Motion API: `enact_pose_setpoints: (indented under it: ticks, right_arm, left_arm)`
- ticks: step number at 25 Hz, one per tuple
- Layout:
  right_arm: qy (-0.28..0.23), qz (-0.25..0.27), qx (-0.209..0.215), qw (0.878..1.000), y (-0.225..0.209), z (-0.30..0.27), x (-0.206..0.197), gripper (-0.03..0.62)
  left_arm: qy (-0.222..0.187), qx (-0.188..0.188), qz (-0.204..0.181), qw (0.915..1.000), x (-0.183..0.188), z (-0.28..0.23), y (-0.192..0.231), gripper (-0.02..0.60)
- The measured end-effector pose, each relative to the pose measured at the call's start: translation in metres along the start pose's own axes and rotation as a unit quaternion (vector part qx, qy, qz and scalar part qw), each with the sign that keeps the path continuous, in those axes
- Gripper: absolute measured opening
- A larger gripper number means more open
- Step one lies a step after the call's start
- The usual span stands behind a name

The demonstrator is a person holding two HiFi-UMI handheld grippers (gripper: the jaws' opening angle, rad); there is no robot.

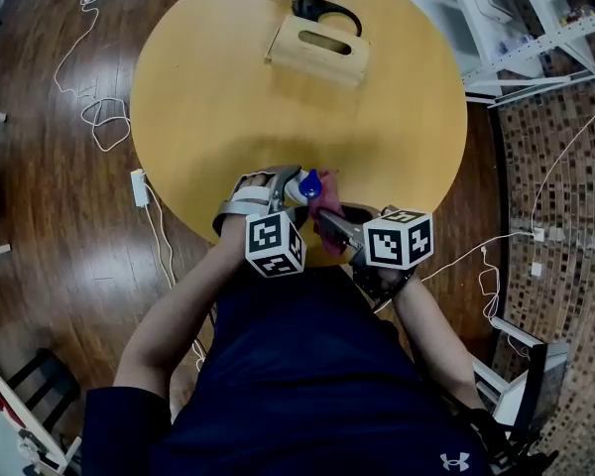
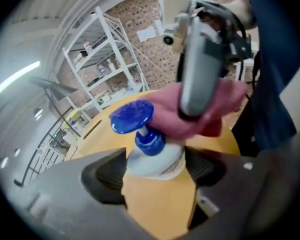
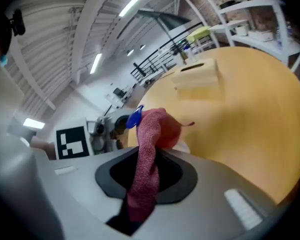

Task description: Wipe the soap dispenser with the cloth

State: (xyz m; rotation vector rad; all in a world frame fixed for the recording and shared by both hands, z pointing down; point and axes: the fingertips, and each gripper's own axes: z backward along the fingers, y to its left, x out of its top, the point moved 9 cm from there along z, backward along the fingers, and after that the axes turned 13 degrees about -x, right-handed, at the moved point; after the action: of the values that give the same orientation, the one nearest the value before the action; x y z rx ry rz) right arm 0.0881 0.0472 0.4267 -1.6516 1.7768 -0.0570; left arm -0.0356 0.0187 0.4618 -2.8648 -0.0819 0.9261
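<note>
Round yellow wooden table (image 1: 208, 97), near edge: white plastic soap dispenser with blue pump (image 2: 157, 156) clasped across body by wide-spread left tongs (image 2: 155, 168). Red terry cloth (image 3: 146, 149) pinched in right tongs (image 3: 146, 176), laid against dispenser. Cloth best pressed firmly, dispenser kept steady.

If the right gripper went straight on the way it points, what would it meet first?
Most likely the soap dispenser. The right gripper is shut on the red cloth, whose bunched end sits just ahead against the dispenser, hiding all but its blue top. Depth is hard to judge.
</note>
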Motion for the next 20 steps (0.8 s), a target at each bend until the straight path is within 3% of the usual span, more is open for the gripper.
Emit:
enact_pose_setpoints:
  ticks: [3,6,8,10,13,14,15,17,20]
  right_arm:
    - [0.029,0.028,0.017,0.999,0.012,-0.01,-0.01,0.072]
    - [0.018,0.018,-0.008,1.0,0.0,-0.006,-0.009,0.072]
    - [0.021,0.037,-0.013,0.999,-0.002,-0.003,-0.008,0.072]
    - [0.024,0.052,-0.013,0.998,-0.001,-0.003,-0.01,0.072]
    - [-0.012,0.032,-0.043,0.998,-0.006,0.005,-0.014,0.072]
    - [-0.036,0.022,-0.06,0.997,-0.008,0.008,-0.014,0.073]
    - [-0.061,0.014,-0.075,0.995,-0.008,0.01,-0.013,0.074]
    - [-0.103,0.016,-0.092,0.99,-0.005,0.007,-0.011,0.074]
    - [-0.121,0.053,-0.096,0.987,0.006,-0.013,-0.004,0.074]
  left_arm:
    - [0.003,0.021,0.027,0.9994,0.003,0.0,-0.006,0.37]
    - [-0.001,0.003,0.01,0.9999,0.001,0.009,-0.005,0.371]
    - [0.0,-0.022,-0.019,0.9996,-0.002,0.017,0.004,0.419]
    - [0.0,-0.068,-0.04,0.9968,-0.001,0.017,0.013,0.423]
    - [-0.001,-0.128,-0.026,0.9915,-0.001,0.002,0.012,0.413]
    - [-0.001,-0.125,-0.015,0.992,-0.004,-0.002,0.009,0.369]
    - [-0.005,-0.111,-0.002,0.9938,-0.007,-0.003,0.007,0.284]
    - [-0.025,-0.073,0.028,0.9967,-0.014,-0.001,0.001,0.281]
    - [-0.041,-0.039,0.053,0.997,-0.021,0.005,-0.008,0.279]
